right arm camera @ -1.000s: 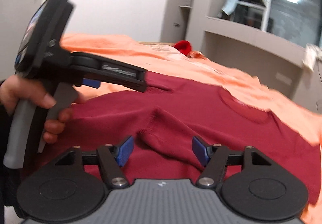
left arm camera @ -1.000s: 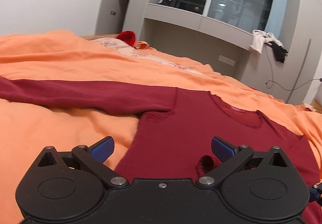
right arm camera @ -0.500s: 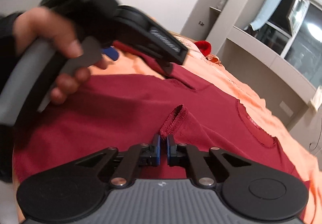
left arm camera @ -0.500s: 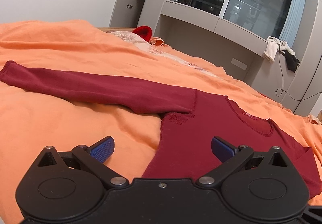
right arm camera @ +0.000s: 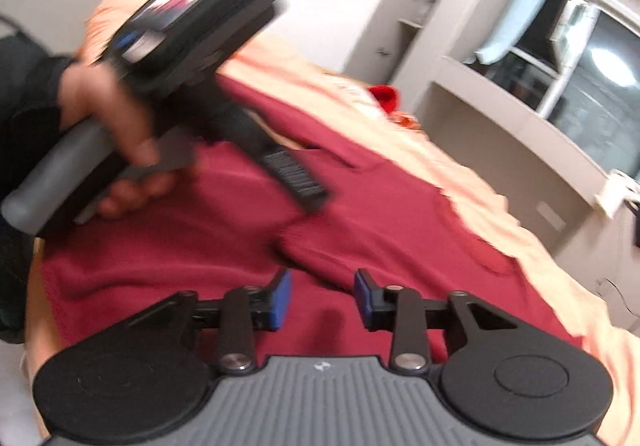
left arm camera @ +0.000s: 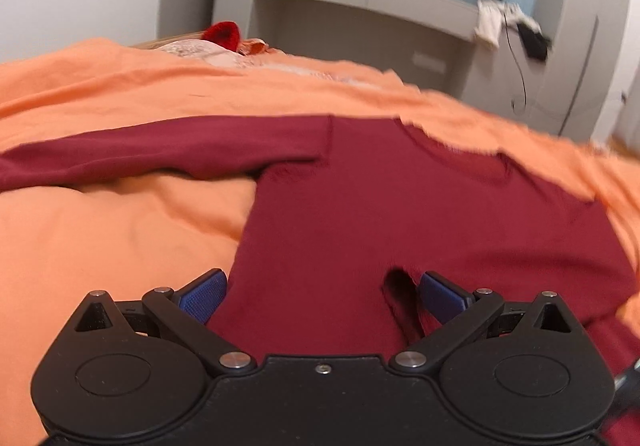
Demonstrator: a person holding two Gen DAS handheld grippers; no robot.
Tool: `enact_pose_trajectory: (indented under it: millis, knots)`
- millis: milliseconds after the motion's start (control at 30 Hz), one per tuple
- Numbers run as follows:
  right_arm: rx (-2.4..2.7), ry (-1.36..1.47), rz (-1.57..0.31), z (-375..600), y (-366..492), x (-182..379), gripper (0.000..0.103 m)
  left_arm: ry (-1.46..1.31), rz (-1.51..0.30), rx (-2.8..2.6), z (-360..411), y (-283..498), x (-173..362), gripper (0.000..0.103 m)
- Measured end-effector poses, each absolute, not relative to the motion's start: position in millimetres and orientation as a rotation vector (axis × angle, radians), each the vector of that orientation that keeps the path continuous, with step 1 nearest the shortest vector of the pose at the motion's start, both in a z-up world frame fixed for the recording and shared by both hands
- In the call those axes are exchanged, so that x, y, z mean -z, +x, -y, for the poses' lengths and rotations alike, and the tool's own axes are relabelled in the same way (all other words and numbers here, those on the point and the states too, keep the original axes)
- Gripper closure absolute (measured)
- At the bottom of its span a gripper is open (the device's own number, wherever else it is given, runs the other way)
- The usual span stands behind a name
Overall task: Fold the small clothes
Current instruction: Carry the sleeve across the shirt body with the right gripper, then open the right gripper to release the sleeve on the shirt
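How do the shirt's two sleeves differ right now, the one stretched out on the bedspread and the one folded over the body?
The outstretched sleeve lies long and flat across the orange bedspread, pointing away from the shirt body. The folded sleeve lies on top of the shirt body, with its cuff end near the left gripper. The right gripper, jaws just opened, holds nothing. Both sleeves are the same dark red knit.

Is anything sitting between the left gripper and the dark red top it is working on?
Nothing visible. The left gripper hangs open directly over the body of the dark red top, which lies spread on the orange bedsheet with only bare fabric between the pads.
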State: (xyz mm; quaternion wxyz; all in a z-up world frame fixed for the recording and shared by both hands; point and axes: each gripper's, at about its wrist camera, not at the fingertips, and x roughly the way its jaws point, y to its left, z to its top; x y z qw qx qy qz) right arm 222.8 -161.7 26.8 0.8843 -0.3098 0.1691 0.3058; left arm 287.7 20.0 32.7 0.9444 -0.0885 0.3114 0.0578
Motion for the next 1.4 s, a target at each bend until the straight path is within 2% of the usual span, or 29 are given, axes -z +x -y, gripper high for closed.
enact_pose_trajectory:
  millis: [133,367,567,667,700,733,800,833,933,1167,1300,1367,1400]
  knots:
    - [-0.47,-0.588,-0.351,198,235,-35,0.042,-0.07,-0.664,-0.123,-8,290,-24,0.001]
    - [-0.036,-0.637,-0.382,259,282,-22,0.041,0.013,-0.663,-0.118,0,286,-19,0.001]
    - [0.007,-0.56,-0.527,284,321,6,0.045,0.013,-0.664,-0.119,0,286,-19,0.0]
    - [0.006,-0.603,-0.498,278,331,19,0.052,0.007,-0.661,-0.117,0,286,-19,0.0]
    - [0.01,-0.608,-0.492,276,335,22,0.061,0.004,-0.661,-0.115,-1,286,-19,0.0]
    - [0.015,-0.596,-0.479,276,338,23,0.073,0.002,-0.66,-0.114,-1,286,-19,0.0]
    - [0.033,-0.552,-0.475,283,338,21,0.088,0.003,-0.66,-0.113,-1,285,-19,0.0]
    - [0.039,-0.522,-0.47,287,339,20,0.092,0.004,-0.659,-0.112,-2,286,-18,0.0]
    - [0.067,-0.4,-0.477,302,346,3,0.095,0.008,-0.66,-0.105,-2,285,-18,0.0]
    - [0.052,-0.283,-0.534,316,344,7,0.094,0.029,-0.654,-0.094,0,283,-17,0.0]
    - [0.041,-0.268,-0.533,317,339,0,0.09,0.02,-0.646,-0.08,-2,281,-19,0.001]
    - [0.032,-0.253,-0.538,319,336,-3,0.083,-0.018,-0.64,-0.071,-8,280,-22,0.001]
    - [0.03,-0.251,-0.54,318,334,-4,0.071,-0.042,-0.635,-0.067,-13,280,-24,0.001]
